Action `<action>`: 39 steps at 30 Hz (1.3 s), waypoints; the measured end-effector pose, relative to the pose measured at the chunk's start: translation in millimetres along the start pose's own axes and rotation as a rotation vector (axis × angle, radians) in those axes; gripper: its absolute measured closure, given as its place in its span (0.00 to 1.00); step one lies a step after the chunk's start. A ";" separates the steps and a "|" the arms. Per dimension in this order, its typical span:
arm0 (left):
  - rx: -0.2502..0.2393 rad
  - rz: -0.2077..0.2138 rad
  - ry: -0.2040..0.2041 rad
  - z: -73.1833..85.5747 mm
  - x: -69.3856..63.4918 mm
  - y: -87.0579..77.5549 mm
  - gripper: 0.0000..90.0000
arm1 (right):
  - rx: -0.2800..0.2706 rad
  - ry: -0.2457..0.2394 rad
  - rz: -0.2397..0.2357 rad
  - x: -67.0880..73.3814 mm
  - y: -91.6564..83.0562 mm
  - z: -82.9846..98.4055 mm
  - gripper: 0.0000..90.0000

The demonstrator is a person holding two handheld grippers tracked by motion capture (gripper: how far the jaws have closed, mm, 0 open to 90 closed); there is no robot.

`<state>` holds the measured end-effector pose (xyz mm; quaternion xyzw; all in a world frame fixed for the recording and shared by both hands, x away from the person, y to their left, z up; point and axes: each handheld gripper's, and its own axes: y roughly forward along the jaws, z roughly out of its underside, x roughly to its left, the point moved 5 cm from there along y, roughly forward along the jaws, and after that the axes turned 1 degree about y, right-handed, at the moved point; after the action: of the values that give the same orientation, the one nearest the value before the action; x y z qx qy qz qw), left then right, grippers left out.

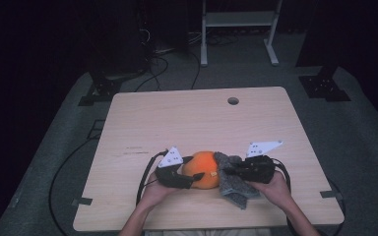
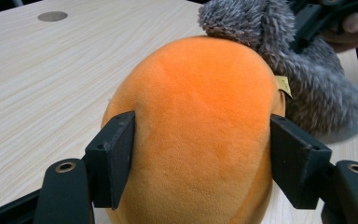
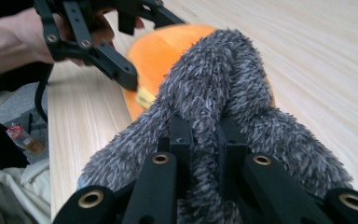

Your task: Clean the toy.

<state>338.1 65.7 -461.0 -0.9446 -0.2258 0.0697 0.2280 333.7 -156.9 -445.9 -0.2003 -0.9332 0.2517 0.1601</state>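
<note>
Resting near on the worktop (image 1: 142, 128), the orange plush (image 2: 200, 121) is clasped by the left gripper (image 2: 200, 163); grey fur (image 3: 223, 107) is clenched by the right gripper (image 3: 205, 140) fingers.

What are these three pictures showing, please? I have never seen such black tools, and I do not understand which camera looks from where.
A person sits at a wooden table and holds a hand tool in each hand; each tool is a gripper with two black fingers. The high view looks down from above. The other two pictures come from small cameras riding on the grippers, looking along the fingers.

On the table lies an orange plush ball with a grey fuzzy cloth against it. The left gripper has its fingers on either side of the ball, touching its sides. The right gripper is shut on the cloth, pinching a fold of it.
</note>
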 end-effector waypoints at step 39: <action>-0.016 0.090 -0.041 0.0 2.1 -5.4 0.23 | -0.002 -0.025 -0.008 -2.1 4.7 -18.7 0.88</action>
<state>337.8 71.0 -458.5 -0.9540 -0.1880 0.0975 0.2124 344.4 -146.4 -433.4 -0.1937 -0.9362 0.2526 0.1491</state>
